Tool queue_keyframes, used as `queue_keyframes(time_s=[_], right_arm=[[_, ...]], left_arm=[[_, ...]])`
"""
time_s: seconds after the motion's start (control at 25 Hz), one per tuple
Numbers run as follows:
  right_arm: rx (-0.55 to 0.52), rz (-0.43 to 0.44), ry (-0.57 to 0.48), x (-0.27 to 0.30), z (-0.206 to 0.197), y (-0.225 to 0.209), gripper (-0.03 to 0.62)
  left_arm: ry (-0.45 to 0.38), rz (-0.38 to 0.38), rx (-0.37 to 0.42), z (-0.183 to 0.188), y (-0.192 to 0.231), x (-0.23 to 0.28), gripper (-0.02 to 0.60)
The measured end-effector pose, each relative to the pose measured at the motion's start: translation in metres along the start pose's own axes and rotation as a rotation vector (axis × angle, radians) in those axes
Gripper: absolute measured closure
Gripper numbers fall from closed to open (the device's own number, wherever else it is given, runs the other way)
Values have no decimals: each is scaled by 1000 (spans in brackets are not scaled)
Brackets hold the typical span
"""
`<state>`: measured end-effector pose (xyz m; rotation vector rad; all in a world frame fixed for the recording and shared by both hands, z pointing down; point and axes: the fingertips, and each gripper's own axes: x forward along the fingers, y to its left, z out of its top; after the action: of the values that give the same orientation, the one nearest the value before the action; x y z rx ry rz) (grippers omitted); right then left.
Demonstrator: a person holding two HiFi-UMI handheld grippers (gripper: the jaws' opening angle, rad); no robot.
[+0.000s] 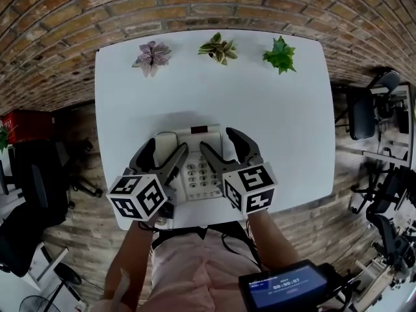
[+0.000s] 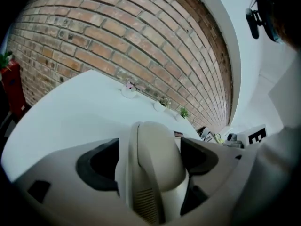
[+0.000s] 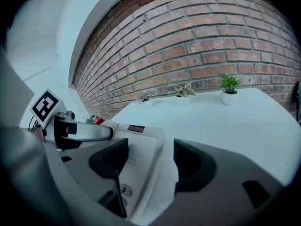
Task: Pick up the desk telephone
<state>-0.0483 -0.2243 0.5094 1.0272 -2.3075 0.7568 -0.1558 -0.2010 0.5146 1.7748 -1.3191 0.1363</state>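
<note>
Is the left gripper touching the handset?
Cannot tell. Left gripper view: handset sits between the left gripper's jaws; gap on one side, other side unclear.

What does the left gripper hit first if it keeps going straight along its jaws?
Most likely the handset of the desk telephone. It lies dead ahead between the open jaws of the left gripper and fills the middle of the left gripper view. How much gap remains is hard to judge.
</note>
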Motion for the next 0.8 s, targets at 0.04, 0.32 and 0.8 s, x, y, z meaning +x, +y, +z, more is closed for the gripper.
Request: queue_keyframes(time_s=[0.04,0.32,0.8], right_arm=[[5,11,5,1,0,1,286],[69,118,28,5,-3,5,328],[78,153,-1,5,-3,6,342]], left_arm=[[16,-14,-31,-2,0,2,179],[104,-105,-247,-18,-2,14,170],[95,-93,-172,-15,-2,11,186]])
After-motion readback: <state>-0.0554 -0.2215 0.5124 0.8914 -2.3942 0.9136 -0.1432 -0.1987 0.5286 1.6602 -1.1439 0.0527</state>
